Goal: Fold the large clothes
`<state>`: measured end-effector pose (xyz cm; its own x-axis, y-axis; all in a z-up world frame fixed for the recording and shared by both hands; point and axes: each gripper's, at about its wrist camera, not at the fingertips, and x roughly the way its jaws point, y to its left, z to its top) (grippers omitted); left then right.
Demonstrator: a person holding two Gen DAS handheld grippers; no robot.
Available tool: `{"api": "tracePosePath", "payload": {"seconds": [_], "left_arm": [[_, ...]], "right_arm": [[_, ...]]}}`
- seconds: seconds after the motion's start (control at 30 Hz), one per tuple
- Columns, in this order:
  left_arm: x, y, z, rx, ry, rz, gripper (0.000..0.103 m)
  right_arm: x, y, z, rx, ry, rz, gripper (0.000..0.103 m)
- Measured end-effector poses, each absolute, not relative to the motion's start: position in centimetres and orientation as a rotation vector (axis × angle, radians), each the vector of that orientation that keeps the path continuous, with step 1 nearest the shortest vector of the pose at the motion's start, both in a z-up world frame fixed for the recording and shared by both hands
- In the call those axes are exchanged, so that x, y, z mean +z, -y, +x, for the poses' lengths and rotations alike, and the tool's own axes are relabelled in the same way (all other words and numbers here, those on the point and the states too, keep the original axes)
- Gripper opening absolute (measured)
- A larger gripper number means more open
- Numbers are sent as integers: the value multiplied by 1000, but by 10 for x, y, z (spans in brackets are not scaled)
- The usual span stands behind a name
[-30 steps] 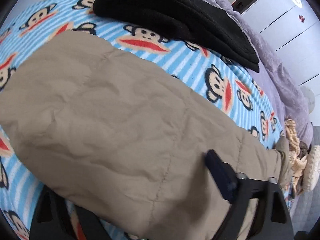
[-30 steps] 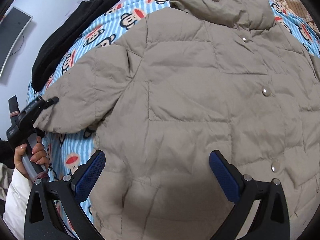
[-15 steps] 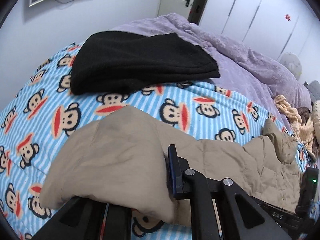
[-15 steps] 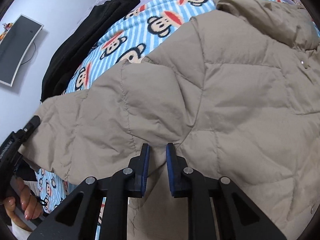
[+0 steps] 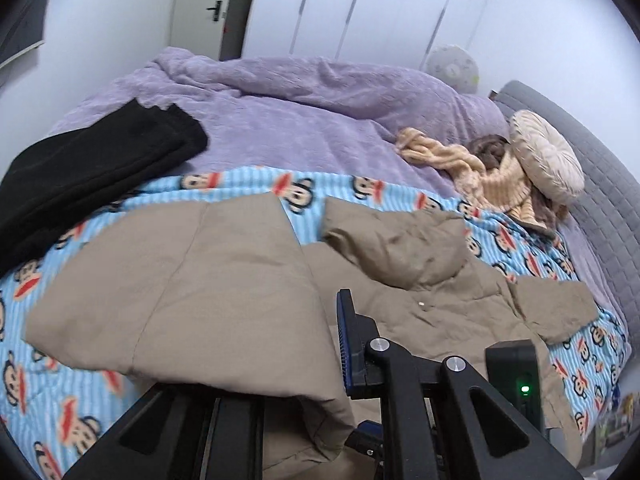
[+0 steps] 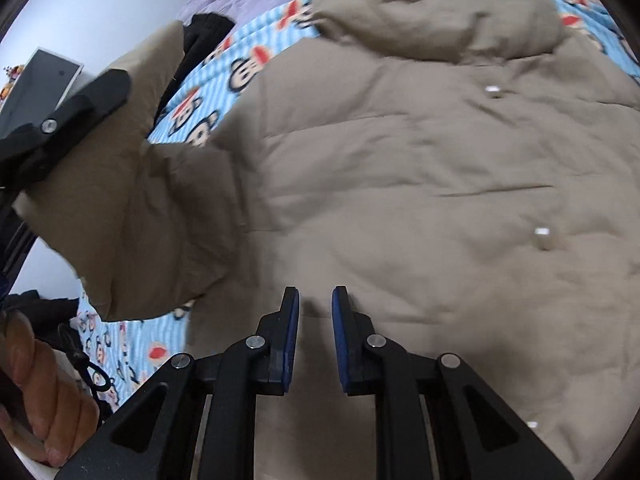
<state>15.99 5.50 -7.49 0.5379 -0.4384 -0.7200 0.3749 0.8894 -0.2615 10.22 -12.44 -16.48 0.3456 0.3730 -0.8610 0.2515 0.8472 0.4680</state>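
While left gripper pinches jacket sleeve

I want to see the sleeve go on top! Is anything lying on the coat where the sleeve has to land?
No, nothing visible. The left gripper holds the sleeve up, and the tan puffer coat shows only its own snaps. The black garment lies off to the side.
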Motion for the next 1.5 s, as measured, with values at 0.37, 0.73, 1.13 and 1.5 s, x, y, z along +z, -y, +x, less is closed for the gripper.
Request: {"api": "tracePosePath", "payload": {"seconds": [0.37,0.73,1.13,1.5], "left_arm": [[-175,69,114,-522,-1066,153,17],[-124,-11,76,-369,-959,128,96],[-179,-156,129,17,-1135,-155,96],[-197,-148,131,31,-1139,-108,96]], "right_arm": [[-183,245,54,-74,-1189,693,19],[-128,206,84,9,-1088,494,79],[-117,68,130,116,-1014,-141,84],[-112,200,119,-176,-922,243,84]]}}
